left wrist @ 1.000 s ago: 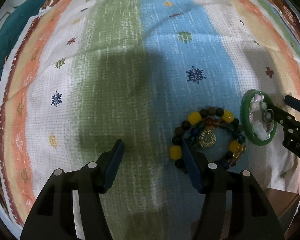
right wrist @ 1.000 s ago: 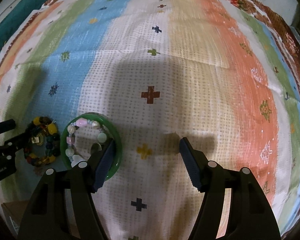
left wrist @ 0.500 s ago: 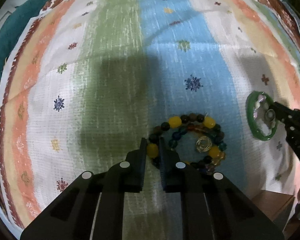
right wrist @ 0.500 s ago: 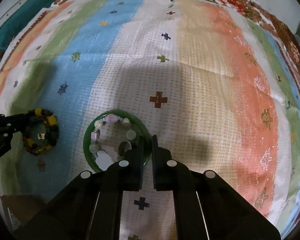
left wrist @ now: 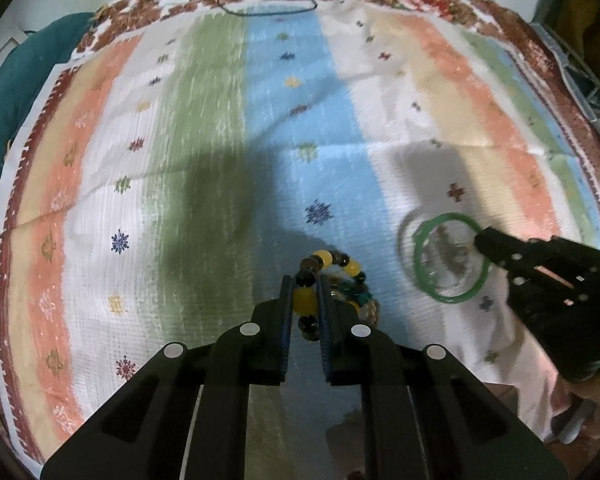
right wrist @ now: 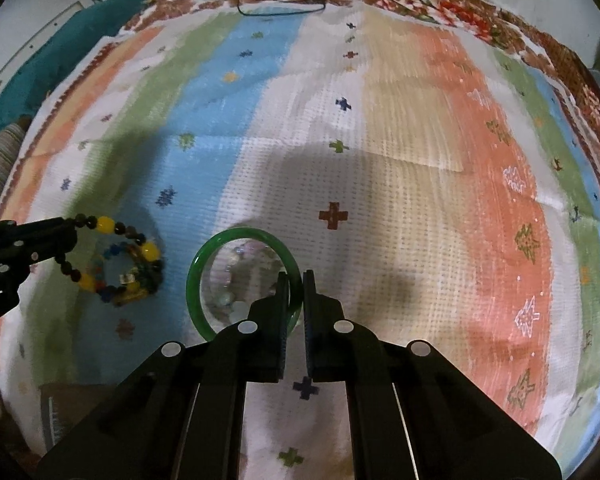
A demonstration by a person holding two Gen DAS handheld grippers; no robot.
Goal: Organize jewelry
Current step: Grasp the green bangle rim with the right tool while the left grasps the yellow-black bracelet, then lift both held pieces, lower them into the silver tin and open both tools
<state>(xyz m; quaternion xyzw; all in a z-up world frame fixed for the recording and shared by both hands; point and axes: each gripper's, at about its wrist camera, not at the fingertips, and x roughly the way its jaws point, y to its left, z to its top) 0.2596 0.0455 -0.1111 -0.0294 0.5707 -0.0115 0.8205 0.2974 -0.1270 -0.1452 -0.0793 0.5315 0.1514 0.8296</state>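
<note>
A beaded bracelet (left wrist: 332,276) of large yellow beads alternating with smaller dark brown and black ones is pinched by the left gripper (left wrist: 304,300), whose two fingers are closed on a yellow bead with dark beads just above and below it. The strand is seen lifted off the striped cloth (left wrist: 220,160), its loop hanging from the fingers toward the cloth, over the blue stripe. In the right wrist view, further smaller beads in blue, teal and amber, with a small shiny piece, are seen inside the bracelet's (right wrist: 116,264) loop; whether these belong to the same strand or to a second one cannot be told.

A smooth, glossy green bangle (right wrist: 244,280) is gripped at its rim by the right gripper (right wrist: 296,292), the fingers closed on the near right part of the ring. It is held above the white stripe, beside a brown cross motif. Pale pink, white and clear beads are seen through the ring, but they are blurred, and it cannot be told whether they lie on the cloth or hang with it. In the left wrist view the bangle (left wrist: 448,260) appears blurred and doubled, with the right gripper (left wrist: 480,240) at its right edge.

A thin dark cord (right wrist: 280,10) lies at the far floral border of the cloth. The near bangle rim is hidden behind the fingers.
</note>
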